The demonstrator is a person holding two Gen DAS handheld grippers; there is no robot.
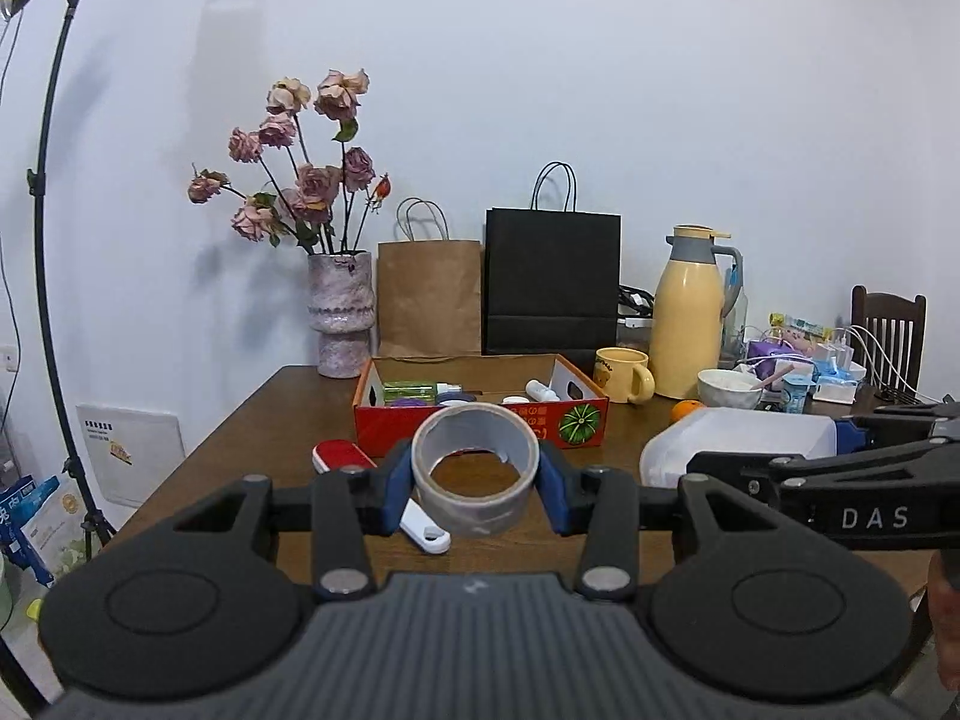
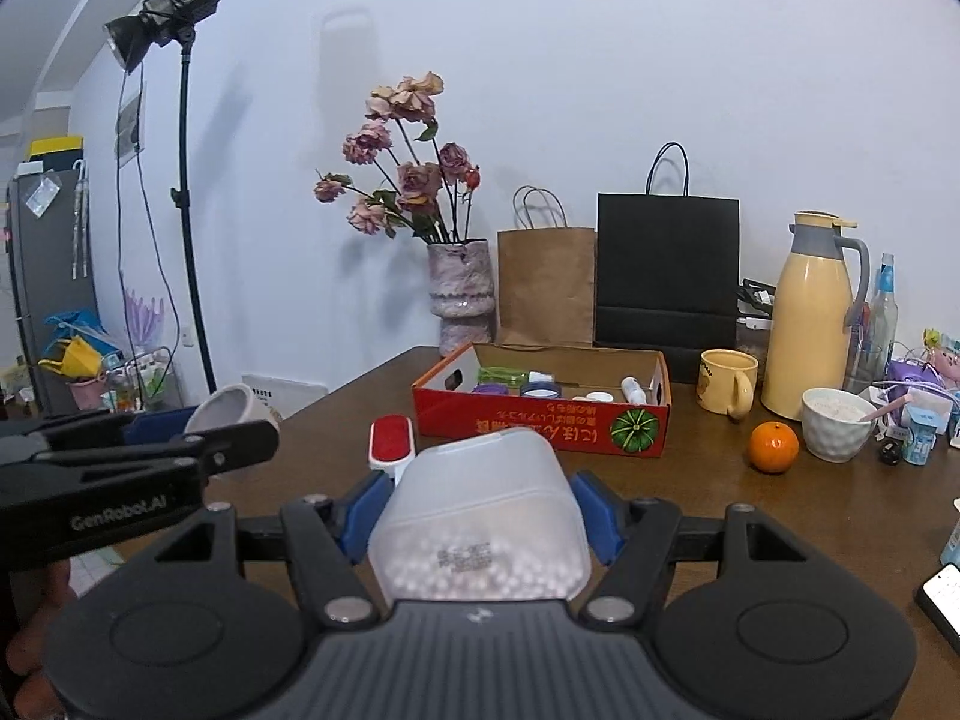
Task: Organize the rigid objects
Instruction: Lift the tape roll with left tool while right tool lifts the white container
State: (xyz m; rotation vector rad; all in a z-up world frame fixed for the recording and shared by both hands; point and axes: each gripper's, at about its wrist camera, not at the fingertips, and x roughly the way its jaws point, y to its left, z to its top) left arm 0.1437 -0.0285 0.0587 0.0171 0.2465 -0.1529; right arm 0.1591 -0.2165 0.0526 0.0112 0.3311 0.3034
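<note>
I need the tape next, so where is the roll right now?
The tape roll is clamped in the left gripper, held above the table just before the red cardboard box.

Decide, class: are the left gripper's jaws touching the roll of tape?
Touching. The left wrist view shows the left gripper with both blue jaws pressed against opposite sides of the roll of tape.

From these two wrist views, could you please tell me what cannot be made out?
- Left wrist view: the white opener lies partly behind the tape roll and the left gripper.
- Both views: the red cardboard box has its front wall hiding most of the contents.
- Right wrist view: the label on the plastic container is blurred; the phone is cut by the edge.
</note>
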